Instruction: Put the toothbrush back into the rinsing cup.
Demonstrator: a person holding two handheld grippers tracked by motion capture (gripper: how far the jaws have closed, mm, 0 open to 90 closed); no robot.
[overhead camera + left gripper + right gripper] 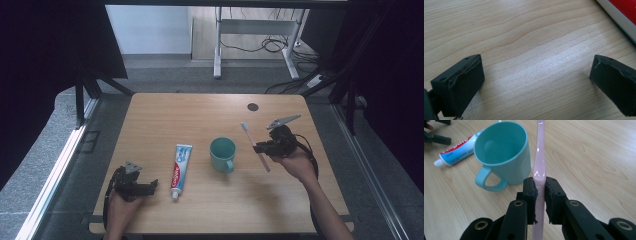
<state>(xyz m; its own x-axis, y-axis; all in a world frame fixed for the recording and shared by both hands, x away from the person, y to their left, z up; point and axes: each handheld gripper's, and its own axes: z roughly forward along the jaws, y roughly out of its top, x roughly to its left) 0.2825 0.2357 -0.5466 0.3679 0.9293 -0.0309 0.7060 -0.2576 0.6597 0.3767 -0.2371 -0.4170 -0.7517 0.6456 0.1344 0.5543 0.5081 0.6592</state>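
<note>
— Why is the toothbrush [255, 146] lifted off the worktop [165, 115] like that?

— My right tool [540, 195] pinches its pink handle partway along, bristle end pointing away, just beside the teal mug [223, 154]. I judge that's set up for dropping it in.

— And your other one?

— My left tool [136, 183] rests near the front edge, jaws spread wide over bare wood, holding nothing. The toothpaste [180, 170] lies flat just beside it, cap toward me.

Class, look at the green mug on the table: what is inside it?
The mug looks empty: its inner wall and part of the bottom show bare. The near rim hides the rest of the bottom. The pink toothbrush, clamped in the right tongs, stands beside the mug, not in it.
</note>
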